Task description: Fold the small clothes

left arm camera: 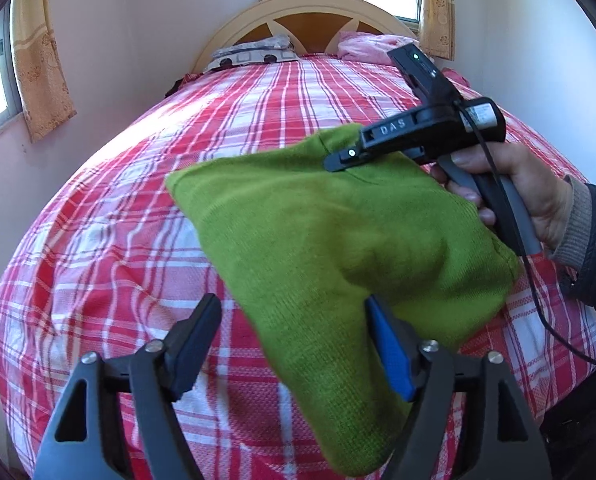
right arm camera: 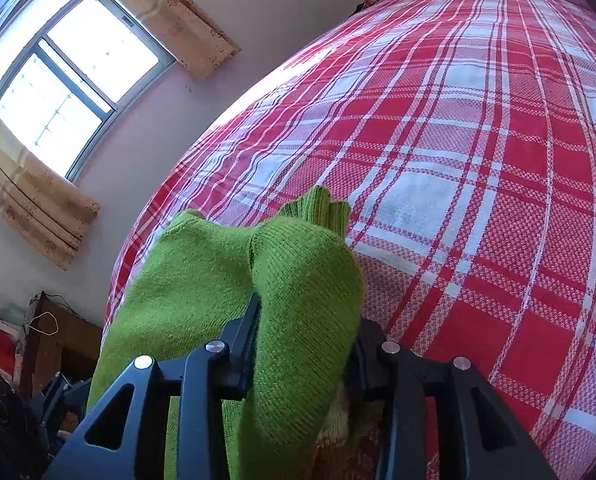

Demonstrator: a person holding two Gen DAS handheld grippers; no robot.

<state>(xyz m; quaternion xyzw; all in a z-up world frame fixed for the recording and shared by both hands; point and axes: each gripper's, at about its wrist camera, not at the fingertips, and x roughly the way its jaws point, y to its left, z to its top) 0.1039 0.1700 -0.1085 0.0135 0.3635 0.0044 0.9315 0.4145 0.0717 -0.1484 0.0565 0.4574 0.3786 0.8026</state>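
1. Green knit garment (left arm camera: 338,240) hangs above the plaid bed (left arm camera: 138,240), a fold clamped in the right gripper (right arm camera: 306,344).
2. Left gripper (left arm camera: 294,344), jaws apart, at 6 o'clock, garment draped between.
3. Hand (left arm camera: 538,200) grips handle at 3 o'clock.

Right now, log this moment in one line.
task: fold small clothes | left hand-held gripper: open, sweater between jaws | right hand-held gripper: shut on sweater | surface: bed

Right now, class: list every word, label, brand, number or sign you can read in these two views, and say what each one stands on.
"DAS": raised letters on the black body of the right gripper, seen from the left wrist.
White sticker on the black cylinder behind it: print too small and blurred to read.
Right wrist view: no text.
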